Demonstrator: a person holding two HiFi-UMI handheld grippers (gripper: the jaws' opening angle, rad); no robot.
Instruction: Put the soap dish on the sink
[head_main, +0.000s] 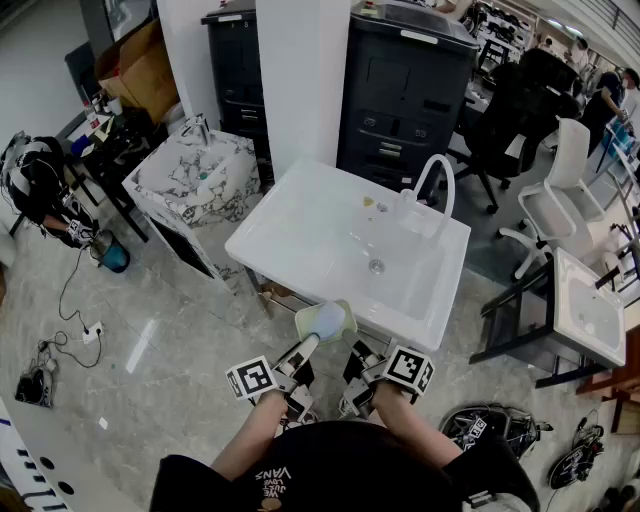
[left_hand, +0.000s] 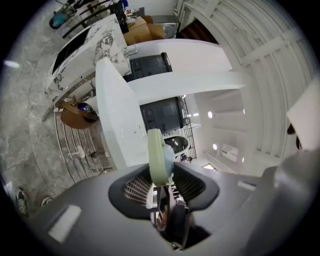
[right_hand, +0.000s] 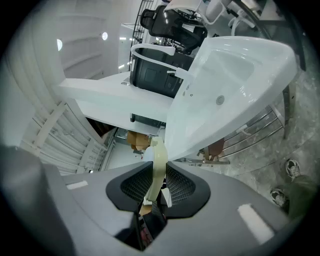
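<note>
A pale green soap dish (head_main: 325, 320) with a light blue inside hangs just off the near edge of the white sink (head_main: 300, 200), level with its front rim. My left gripper (head_main: 308, 345) is shut on the dish's left side and my right gripper (head_main: 355, 352) on its right side. In the left gripper view the dish (left_hand: 159, 160) stands edge-on between the pads of the left gripper (left_hand: 161, 182), with the sink (left_hand: 112, 115) ahead. The right gripper view shows the dish's rim (right_hand: 159, 162) clamped in the right gripper (right_hand: 156, 187), the sink basin (right_hand: 235, 75) beyond it.
A curved white faucet (head_main: 437, 185) rises at the sink's far right corner. A marble-patterned basin (head_main: 195, 180) stands to the left, a black cabinet (head_main: 400, 90) behind, and white chairs (head_main: 560, 190) and another basin (head_main: 590, 305) to the right. Cables and bags lie on the floor.
</note>
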